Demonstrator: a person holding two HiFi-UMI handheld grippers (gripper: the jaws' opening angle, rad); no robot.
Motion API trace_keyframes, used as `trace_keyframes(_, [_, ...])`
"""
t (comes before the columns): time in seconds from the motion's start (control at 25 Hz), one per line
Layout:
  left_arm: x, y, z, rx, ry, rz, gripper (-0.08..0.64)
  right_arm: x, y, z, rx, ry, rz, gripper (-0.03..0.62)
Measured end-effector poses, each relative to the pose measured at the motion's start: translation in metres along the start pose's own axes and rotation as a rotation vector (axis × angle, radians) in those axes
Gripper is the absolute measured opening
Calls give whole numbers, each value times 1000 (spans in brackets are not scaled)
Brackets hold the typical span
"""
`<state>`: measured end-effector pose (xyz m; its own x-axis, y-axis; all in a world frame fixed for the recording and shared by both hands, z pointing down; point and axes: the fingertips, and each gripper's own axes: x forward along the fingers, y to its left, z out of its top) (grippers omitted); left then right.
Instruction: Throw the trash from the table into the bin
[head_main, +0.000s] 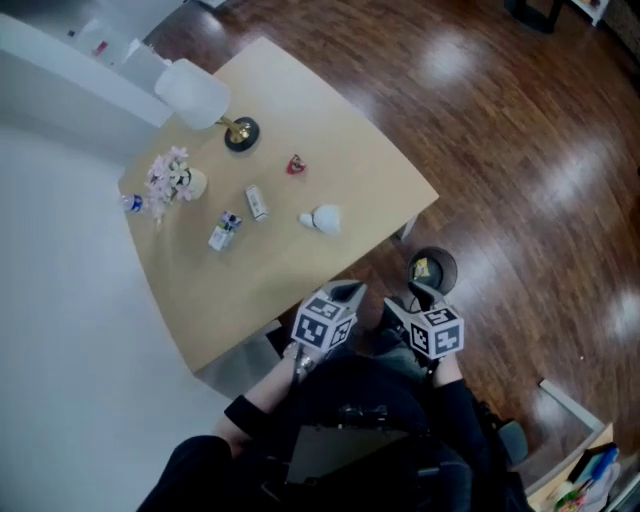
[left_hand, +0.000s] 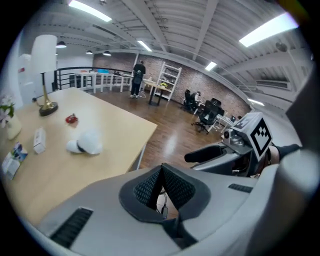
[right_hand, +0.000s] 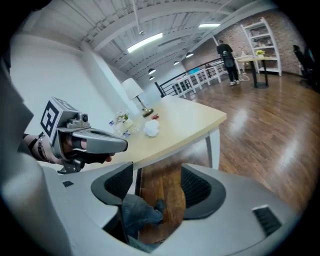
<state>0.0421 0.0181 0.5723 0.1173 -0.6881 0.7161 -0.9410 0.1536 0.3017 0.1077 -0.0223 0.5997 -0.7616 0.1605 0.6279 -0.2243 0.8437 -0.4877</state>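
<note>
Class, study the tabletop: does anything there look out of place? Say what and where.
Yes. Litter lies scattered on the table: a crumpled white wad, a red wrapper, a small box and a packet, loose beside the lamp and flowers. Nothing looks spilled or broken.

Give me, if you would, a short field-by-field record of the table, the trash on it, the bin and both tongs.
table: light wood, trash not yet cleared
trash: crumpled white paper; red wrapper; white packet; printed packet
other items: lamp; flower vase
bin: on the floor beside the table, something yellow inside
left tongs: shut, empty
right tongs: open, empty
</note>
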Motion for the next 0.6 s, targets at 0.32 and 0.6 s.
trace_keyframes(0.32, [-76, 98, -23, -162, -82, 143, 0, 71, 112, 53, -259, 55, 145, 305])
trace_keyframes(0.6, [-150, 201, -49, -260, -129, 270, 0, 163, 209, 95, -456, 95, 213, 304])
